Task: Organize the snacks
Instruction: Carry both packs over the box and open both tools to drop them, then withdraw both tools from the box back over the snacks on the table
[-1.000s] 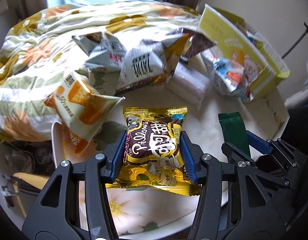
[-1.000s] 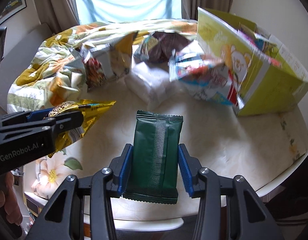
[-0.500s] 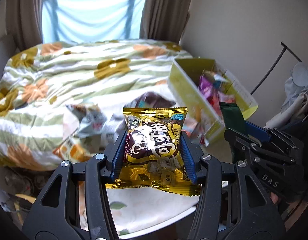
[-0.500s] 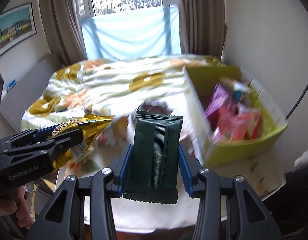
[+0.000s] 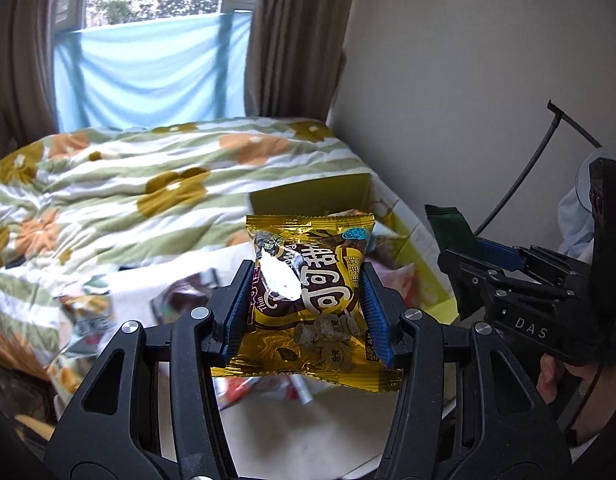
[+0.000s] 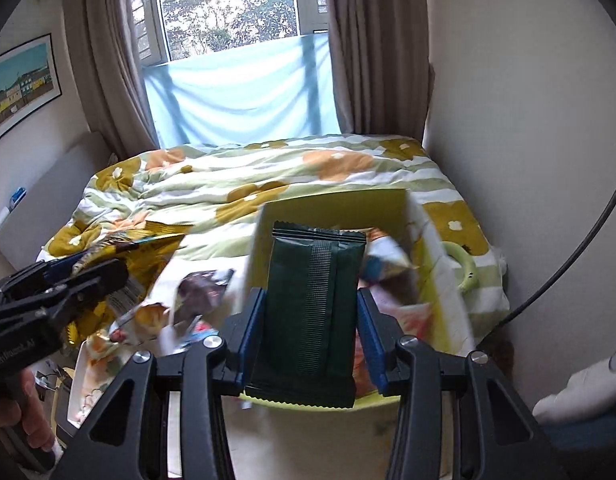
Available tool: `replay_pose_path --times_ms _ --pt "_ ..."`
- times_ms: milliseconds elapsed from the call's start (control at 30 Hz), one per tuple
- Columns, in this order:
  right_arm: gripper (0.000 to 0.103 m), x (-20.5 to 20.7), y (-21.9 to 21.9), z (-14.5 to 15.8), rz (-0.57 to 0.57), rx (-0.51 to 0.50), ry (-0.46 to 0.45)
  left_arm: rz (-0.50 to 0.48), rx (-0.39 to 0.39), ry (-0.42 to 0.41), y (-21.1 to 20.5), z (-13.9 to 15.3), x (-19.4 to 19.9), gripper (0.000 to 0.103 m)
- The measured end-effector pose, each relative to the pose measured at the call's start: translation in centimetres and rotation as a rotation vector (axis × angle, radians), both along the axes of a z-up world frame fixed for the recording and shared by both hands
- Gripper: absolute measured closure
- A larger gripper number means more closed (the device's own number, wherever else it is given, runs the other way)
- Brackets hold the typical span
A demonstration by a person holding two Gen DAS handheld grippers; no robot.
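Note:
My left gripper (image 5: 306, 308) is shut on a gold snack packet (image 5: 308, 296) and holds it high above the table, just left of the yellow-green box (image 5: 308, 196). My right gripper (image 6: 309, 320) is shut on a dark green packet (image 6: 311, 312) and holds it right over the open yellow-green box (image 6: 335, 204), which holds several snack packets. The right gripper shows in the left wrist view (image 5: 459, 280) with the green packet (image 5: 447, 232). The left gripper and gold packet (image 6: 156, 240) show at the left of the right wrist view.
Several loose snack packets (image 6: 204, 292) lie on the white table (image 6: 407, 432) left of the box. A bed with a flowered quilt (image 6: 268, 172) lies beyond. A wall is on the right and a curtained window (image 6: 236, 72) behind.
Both grippers have risen from the table with their packets and moved right toward the box; the green packet is now over the box opening.

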State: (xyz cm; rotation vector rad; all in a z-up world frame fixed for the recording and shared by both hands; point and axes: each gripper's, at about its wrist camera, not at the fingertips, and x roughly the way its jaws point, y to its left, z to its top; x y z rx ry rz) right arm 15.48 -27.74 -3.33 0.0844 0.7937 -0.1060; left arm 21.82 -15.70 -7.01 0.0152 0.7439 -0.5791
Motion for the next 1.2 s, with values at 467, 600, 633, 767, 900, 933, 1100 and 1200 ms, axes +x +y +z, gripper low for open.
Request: replay_pose_path --times_ms 467,600,633,767,900,933,1100,1200 --pt "0.062 1.5 -9.8 -1.6 0.047 0.030 0.048 0.060 0.081 0.039 -12.3 -5.6 2.0 0.000" --pt "0.062 1.9 -10.7 -2.4 0.079 0.058 0.062 0.121 0.094 0.072 -10.6 -6.0 1.5 0.000" --pt "0.062 2.0 -10.7 -2.5 0.091 0.065 0.064 0.141 0.099 0.077 -10.1 -6.1 1.4 0.000" --pt "0.062 2.4 -10.8 -3.0 0.136 0.077 0.070 0.202 0.098 0.097 -8.1 -6.5 0.8 0.000" --pt "0.062 3.5 -10.7 -4.1 0.179 0.102 0.099 0.242 0.116 0.106 -6.8 -6.6 0.3 0.000" --pt "0.062 3.9 -10.6 -4.4 0.187 0.109 0.110 0.251 0.127 0.104 -6.6 -6.7 0.2 0.000" --pt "0.062 5.1 -10.1 -6.3 0.213 0.142 0.159 0.288 0.152 0.112 -5.7 -6.8 0.0 0.000" --pt "0.041 5.1 -9.8 -7.2 0.216 0.147 0.181 0.295 0.169 0.114 -5.3 -7.0 -0.3 0.000"
